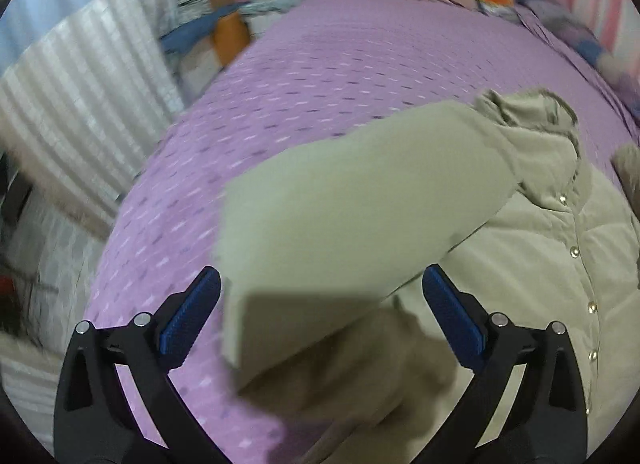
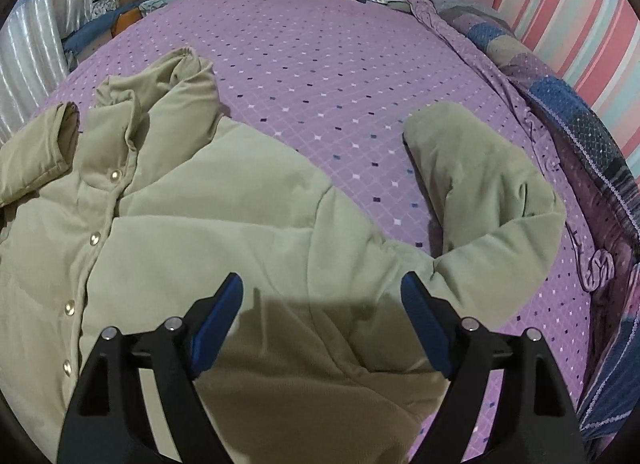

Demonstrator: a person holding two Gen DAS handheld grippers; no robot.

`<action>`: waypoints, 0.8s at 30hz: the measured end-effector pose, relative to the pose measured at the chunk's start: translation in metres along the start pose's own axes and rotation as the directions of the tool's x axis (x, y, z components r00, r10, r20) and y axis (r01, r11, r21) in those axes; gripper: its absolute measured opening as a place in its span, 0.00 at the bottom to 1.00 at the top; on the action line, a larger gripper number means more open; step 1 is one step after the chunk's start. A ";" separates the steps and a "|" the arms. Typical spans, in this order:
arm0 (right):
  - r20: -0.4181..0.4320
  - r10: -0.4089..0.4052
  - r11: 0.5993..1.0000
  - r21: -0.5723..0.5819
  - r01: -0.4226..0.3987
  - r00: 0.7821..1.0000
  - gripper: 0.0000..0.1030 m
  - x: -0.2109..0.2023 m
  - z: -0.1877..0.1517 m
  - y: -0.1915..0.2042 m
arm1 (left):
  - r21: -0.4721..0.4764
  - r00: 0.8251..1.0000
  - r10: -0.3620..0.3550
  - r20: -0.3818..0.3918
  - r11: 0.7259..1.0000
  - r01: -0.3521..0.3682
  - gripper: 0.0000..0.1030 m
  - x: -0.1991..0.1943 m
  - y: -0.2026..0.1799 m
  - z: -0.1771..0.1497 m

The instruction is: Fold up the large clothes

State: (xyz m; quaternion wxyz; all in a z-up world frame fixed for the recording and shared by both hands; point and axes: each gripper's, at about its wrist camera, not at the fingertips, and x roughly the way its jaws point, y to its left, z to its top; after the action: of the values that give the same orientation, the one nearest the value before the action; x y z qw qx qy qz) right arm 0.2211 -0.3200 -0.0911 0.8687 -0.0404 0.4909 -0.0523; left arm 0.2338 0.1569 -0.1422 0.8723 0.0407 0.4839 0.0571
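Both grippers, left gripper (image 1: 320, 288) and right gripper (image 2: 322, 292), gape wide, holding nothing, above the khaki jacket (image 2: 192, 232) on the purple bedspread (image 2: 340, 76)

The left hand-held gripper (image 1: 320, 288) has its jaws spread wide, the two blue-padded fingers (image 1: 191, 318) standing well apart on either side of the jacket (image 1: 520, 264) sleeve, and neither pad can be seen pressing on the cloth; this view is blurred, so whether the fingers touch the sleeve cannot be told. The right hand-held gripper (image 2: 322, 296) is likewise spread wide, its blue-padded fingers (image 2: 216, 324) apart above the jacket's front near the shoulder, with nothing clamped between them. Both point forward over the jacket, black frames at the bottom of each view.
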 end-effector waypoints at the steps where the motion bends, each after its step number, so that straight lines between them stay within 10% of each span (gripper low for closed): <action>1: 0.001 0.000 1.000 -0.007 0.000 1.000 0.79 0.001 0.001 0.001 | 0.031 1.000 -0.012 -0.014 0.999 0.012 0.97 0.011 -0.016 0.009; 7: -0.004 -0.022 0.999 -0.044 0.021 1.000 0.79 0.013 0.007 0.009 | 0.150 0.996 -0.023 -0.087 0.988 0.036 0.97 0.067 -0.079 0.039; 12: -0.038 -0.049 0.997 -0.064 0.046 0.998 0.79 0.032 0.006 0.010 | 0.253 0.992 0.028 -0.123 0.967 0.004 0.74 0.103 -0.099 0.029; 16: -0.041 -0.057 0.997 -0.064 0.054 0.998 0.79 0.034 -0.001 0.005 | 0.140 0.986 -0.107 -0.127 0.982 0.124 0.22 0.078 -0.078 0.038; 24: -0.037 -0.051 0.999 0.014 0.052 0.998 0.80 0.026 -0.008 -0.020 | 0.027 0.910 -0.413 0.029 0.911 0.412 0.16 -0.018 -0.058 0.050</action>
State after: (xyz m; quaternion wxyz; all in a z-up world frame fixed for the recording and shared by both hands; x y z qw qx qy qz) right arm 0.2261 -0.3436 -0.1149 0.8582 -0.0457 0.5052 -0.0790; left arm 0.2704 0.0957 -0.1077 0.8725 -0.0526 0.4670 -0.1339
